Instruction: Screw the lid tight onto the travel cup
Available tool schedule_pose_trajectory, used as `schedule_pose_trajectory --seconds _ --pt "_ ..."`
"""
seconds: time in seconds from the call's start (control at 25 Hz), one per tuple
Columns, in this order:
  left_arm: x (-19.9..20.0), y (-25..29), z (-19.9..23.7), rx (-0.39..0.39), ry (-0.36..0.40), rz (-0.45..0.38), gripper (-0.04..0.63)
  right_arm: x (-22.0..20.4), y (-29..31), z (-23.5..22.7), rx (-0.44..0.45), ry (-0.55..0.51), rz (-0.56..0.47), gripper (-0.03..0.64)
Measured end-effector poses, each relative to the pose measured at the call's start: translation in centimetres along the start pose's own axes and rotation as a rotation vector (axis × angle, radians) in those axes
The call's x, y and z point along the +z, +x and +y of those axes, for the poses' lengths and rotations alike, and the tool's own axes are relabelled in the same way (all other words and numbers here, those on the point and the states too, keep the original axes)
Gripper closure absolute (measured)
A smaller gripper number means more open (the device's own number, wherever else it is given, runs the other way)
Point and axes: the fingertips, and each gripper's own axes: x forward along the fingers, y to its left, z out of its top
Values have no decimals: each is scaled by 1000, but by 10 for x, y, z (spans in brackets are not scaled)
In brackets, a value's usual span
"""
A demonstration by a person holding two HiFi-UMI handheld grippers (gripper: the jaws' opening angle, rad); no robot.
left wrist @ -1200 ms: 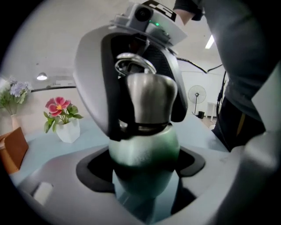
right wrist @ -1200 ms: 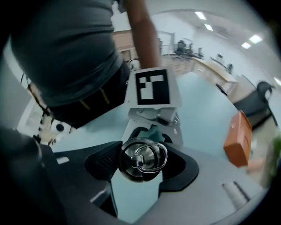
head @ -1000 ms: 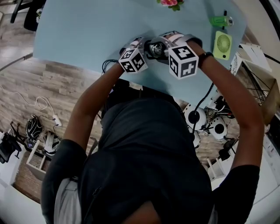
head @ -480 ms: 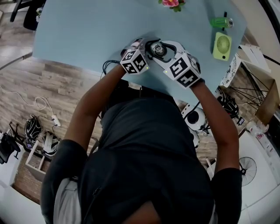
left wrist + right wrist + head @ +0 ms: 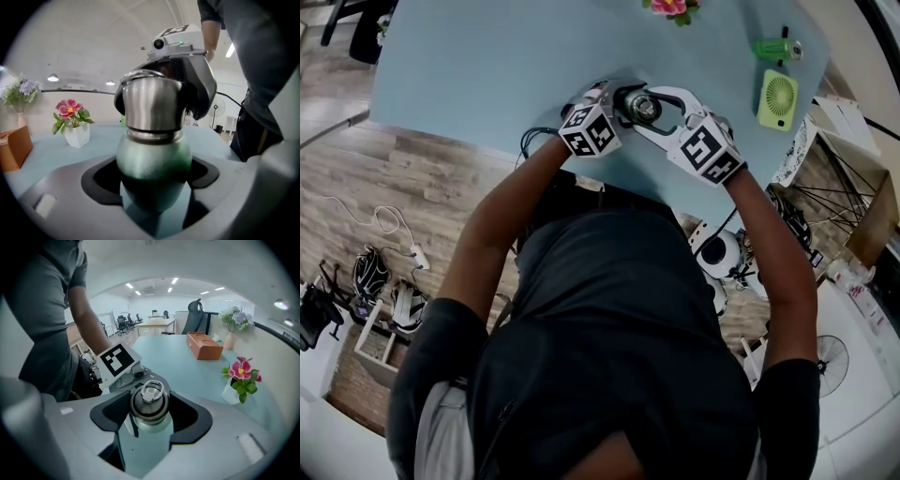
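Over the blue desk [image 5: 487, 75], left tongs [image 5: 153, 172] clamp the green travel cup [image 5: 154, 154]. The right tongs [image 5: 150, 412], tilted downward, grip its steel lid [image 5: 149, 404]. It appears side-on in the left gripper view, with its ring [image 5: 153, 391] seen from above in the right.

Pale-blue table [image 5: 487, 75] (fan [image 5: 776, 98], flowerpot [image 5: 668, 7])

Right gripper [image 5: 636, 105] is rolling about the lid [image 5: 644, 107], marker cube [image 5: 709, 153] swinging lower right, arm [image 5: 773, 258] following.
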Motion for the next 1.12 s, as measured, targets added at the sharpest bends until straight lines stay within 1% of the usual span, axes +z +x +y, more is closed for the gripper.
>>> schedule_pose_trajectory --seconds 0.08,0.2,0.36,0.44,0.52,0.6,0.68,0.76,0.84,0.88,1.08,1.12 --pt "0 0 0 -2 -6 -3 163 4 -1 -2 40 21 2 356" --pt "0 1 1 -1 -10 -5 163 3 -1 -3 87 11 16 356" --pt "0 0 0 -1 -9 -4 163 2 -1 -2 134 21 11 356" --pt "0 0 -1 0 -4 0 163 2 -2 -1 144 27 5 356" --pt "0 1 -1 0 -3 0 163 2 -1 -1 133 23 13 356" --pt "1 1 -1 -1 -5 -2 163 1 0 1 101 -8 30 354" --pt "1 1 -1 -1 -2 -1 163 4 -4 2 49 -83 34 354" --pt "1 2 -1 0 3 0 163 14 -10 4 6 -195 45 351" --pt "0 0 -2 0 4 1 163 16 -13 9 0 -286 93 351" --pt "-1 -1 -2 0 5 2 163 15 -13 10 8 -306 123 351" --pt "-1 0 -2 2 8 4 163 -4 -9 6 75 -273 289 354" --pt "-1 0 -2 2 9 5 163 -4 -10 5 79 -275 308 369"
